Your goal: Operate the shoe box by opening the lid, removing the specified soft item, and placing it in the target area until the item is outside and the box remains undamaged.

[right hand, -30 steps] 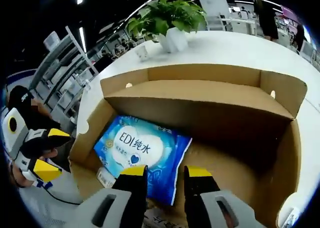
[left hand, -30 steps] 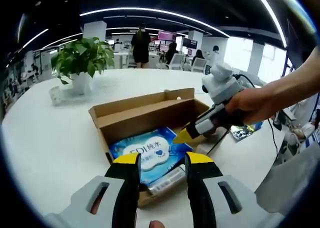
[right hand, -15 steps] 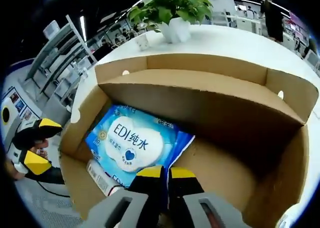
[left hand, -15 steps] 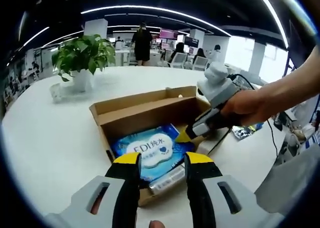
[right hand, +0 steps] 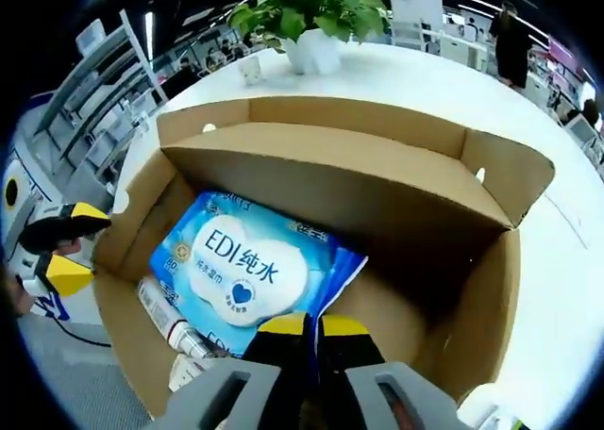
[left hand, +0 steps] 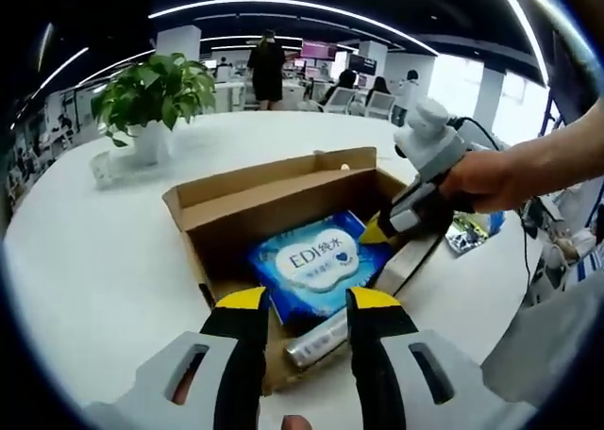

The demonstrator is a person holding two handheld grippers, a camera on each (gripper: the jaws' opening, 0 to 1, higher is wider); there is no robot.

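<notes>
A: What is sitting in the cardboard box [right hand: 491, 260]?

B: A blue wet wipes pack [right hand: 247, 272] is lying inside, at the box's near-left corner in the right gripper view. Its white cloud-shaped label is reading "EDI" followed by two Chinese characters, with a small blue heart under them. Smaller lines of print are too fine to read. A silvery tube [left hand: 317, 340] is lying along the box's near wall, just beside the pack.

A: And the right hand-held gripper [right hand: 315, 325]?

B: Its yellow-tipped jaws are pressed together on the pack's right corner, pinching it. In the left gripper view a hand is holding it over the box's right wall.

A: The left hand-held gripper [left hand: 300, 300]?

B: Its jaws are standing spread, hovering at the box's near edge, holding nothing.

A: Where is the box sitting?

B: On the white surface [left hand: 85, 260], lid flap standing up at the far side. A potted plant [left hand: 156, 95] is standing near the surface's far-left edge.
</notes>
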